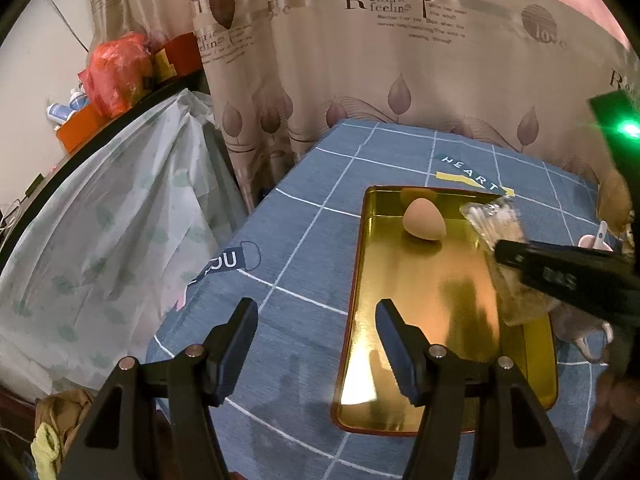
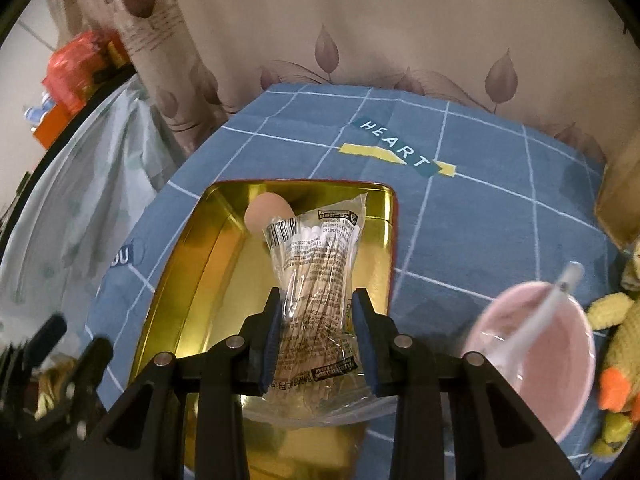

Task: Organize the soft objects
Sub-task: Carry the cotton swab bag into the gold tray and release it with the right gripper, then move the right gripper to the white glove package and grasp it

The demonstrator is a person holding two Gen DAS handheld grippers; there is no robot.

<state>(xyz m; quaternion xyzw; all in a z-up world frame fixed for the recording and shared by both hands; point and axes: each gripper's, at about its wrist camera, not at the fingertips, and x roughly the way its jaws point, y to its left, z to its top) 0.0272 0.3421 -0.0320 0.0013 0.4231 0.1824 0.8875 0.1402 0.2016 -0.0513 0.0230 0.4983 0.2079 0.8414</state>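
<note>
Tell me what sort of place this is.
Most likely a room in a home, not a lab. A patterned curtain hangs behind a table under a blue checked cloth, a plastic-draped shelf carries household clutter, and a pink bowl and knitted duck toy sit nearby.

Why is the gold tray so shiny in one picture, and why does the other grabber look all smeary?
Left wrist view: the gold tray mirrors the lamp as orange-white glare, and the right gripper is smeared by motion blur beside a flaring green light. Right wrist view: the cotton swab packet is sharp; the left gripper is blurry at the dark, curved edge.
</note>
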